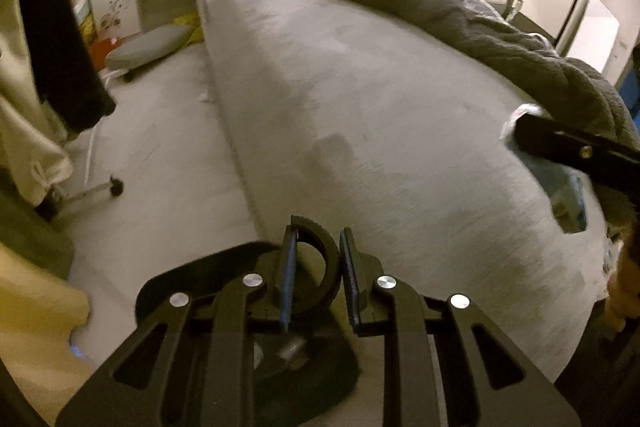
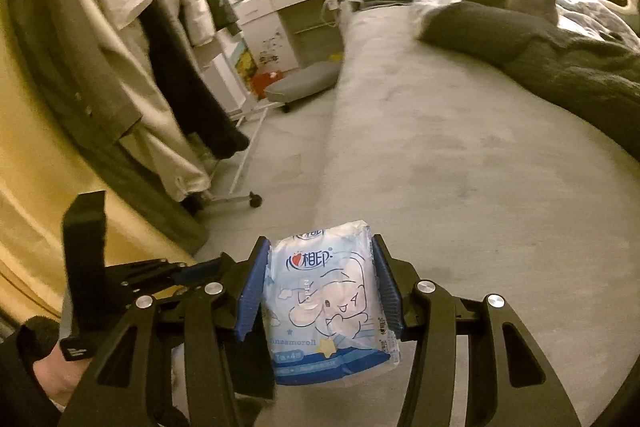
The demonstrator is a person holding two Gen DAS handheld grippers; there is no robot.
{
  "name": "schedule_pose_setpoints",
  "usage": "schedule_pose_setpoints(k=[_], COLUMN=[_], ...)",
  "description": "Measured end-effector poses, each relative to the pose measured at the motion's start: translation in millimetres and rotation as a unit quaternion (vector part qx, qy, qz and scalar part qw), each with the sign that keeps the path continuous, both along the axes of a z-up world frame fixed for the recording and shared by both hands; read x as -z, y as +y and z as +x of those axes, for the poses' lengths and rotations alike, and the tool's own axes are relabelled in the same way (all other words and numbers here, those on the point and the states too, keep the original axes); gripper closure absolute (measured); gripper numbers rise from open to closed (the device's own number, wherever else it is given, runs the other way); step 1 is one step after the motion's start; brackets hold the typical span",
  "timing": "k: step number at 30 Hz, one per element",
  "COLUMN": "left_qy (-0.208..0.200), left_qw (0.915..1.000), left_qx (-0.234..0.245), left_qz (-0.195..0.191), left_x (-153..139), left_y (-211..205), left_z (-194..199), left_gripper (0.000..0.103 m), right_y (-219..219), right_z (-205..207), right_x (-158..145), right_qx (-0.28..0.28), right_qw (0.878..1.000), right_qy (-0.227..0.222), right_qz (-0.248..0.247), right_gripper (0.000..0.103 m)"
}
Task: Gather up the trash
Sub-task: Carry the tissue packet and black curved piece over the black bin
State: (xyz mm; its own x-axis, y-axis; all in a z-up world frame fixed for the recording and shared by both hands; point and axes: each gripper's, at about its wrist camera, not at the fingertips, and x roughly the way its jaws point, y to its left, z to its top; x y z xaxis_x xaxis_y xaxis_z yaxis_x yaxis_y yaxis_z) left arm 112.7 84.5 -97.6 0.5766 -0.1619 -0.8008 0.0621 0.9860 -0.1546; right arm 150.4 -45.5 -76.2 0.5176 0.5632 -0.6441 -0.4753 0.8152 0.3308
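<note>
Gripped in my left tongs (image 1: 316, 269), at six o'clock, is a black ring-shaped piece (image 1: 320, 259), pinched narrow; what it is I can't tell. Over to my right tongs (image 2: 322, 283), clamped on a blue-and-white tissue pack (image 2: 328, 303) above the bed (image 2: 460, 147). Both loads are up, so I judge we're in the carry step. Next I need a bin, and none shows. Blur smears the mattress, and glare blanks two o'clock.
</note>
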Motion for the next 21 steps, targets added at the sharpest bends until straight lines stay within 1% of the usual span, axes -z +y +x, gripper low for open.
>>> schedule_pose_setpoints(k=[4,10,14,17,18,19,21], left_qy=[0.025,0.079,0.115,0.149,0.156,0.162,0.172], left_qw=[0.9996,0.9964,0.9927,0.9883,0.9873,0.9863,0.9846], left_qx=[-0.015,-0.031,-0.032,-0.027,-0.028,-0.029,-0.031], left_qz=[0.005,0.002,-0.013,-0.018,-0.015,-0.013,-0.011], left_x=[14.1,45.0,63.0,78.0,81.9,85.3,90.9], left_y=[18.4,48.1,61.2,68.8,70.6,73.2,79.5], left_z=[-5.2,-11.8,-19.3,-26.3,-28.8,-32.0,-37.1], left_gripper=[0.08,0.079,0.079,0.077,0.07,0.059,0.05], right_y=[27.0,61.5,79.2,93.5,98.5,104.4,112.9], right_z=[-5.3,-9.3,-9.5,-12.7,-13.8,-15.6,-17.1], right_x=[5.1,15.0,21.5,29.1,31.6,34.5,39.6], right_qx=[-0.023,-0.048,-0.063,-0.076,-0.08,-0.084,-0.09], right_qw=[1.0,0.998,0.997,0.995,0.995,0.994,0.993], right_qy=[0.003,0.01,0.015,0.019,0.02,0.021,0.023], right_qz=[-0.012,-0.037,-0.048,-0.059,-0.063,-0.067,-0.075], right_gripper=[0.052,0.052,0.052,0.052,0.052,0.052,0.052])
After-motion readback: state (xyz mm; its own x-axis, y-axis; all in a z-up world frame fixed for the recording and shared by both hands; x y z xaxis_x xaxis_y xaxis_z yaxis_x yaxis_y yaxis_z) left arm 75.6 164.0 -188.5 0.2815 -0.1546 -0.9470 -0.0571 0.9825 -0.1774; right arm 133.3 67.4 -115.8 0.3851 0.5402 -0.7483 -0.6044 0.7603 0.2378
